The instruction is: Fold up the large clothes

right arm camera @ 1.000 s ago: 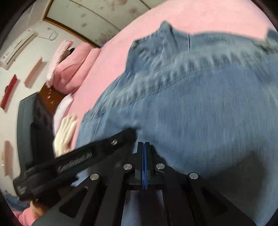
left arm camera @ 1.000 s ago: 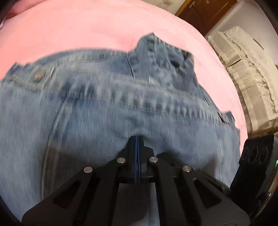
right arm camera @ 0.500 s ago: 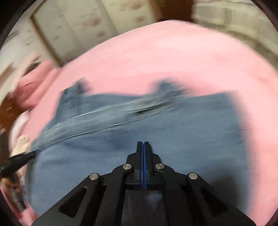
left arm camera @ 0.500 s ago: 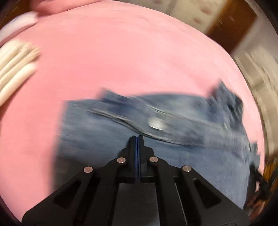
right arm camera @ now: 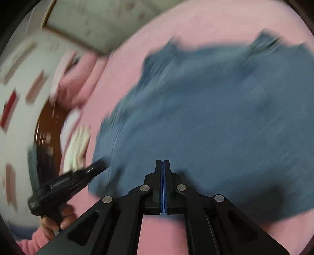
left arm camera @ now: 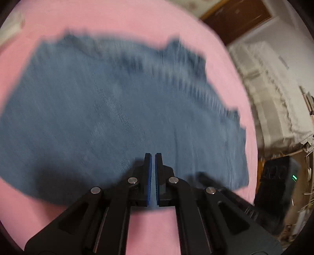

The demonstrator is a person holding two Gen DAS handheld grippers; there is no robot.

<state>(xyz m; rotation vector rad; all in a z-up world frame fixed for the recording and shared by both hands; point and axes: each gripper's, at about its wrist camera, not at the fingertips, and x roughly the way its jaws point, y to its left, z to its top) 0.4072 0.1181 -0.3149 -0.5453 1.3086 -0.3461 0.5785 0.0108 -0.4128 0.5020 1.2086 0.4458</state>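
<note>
Blue denim jeans (left arm camera: 121, 109) lie folded on the pink bed cover (left arm camera: 121, 23), waistband on the far side; they also show in the right wrist view (right arm camera: 215, 121). Both views are motion-blurred. My left gripper (left arm camera: 153, 157) hovers over the near edge of the jeans, its jaws a narrow slit apart and holding nothing. My right gripper (right arm camera: 162, 162) is shut and empty above the near edge of the jeans. The left gripper also shows in the right wrist view (right arm camera: 98, 166), held in a hand at the jeans' left edge.
Pink pillows (right arm camera: 76, 82) and a brown headboard (right arm camera: 47, 125) lie at the left of the bed. White folded fabric (right arm camera: 78, 147) lies near them. White covered furniture (left arm camera: 274, 94) and a dark door (left arm camera: 241, 17) stand to the right.
Both grippers have pulled back from the jeans toward the near edge. The left jaws, pressed together before, now stand slightly apart. The jeans lie flat on the bed.
</note>
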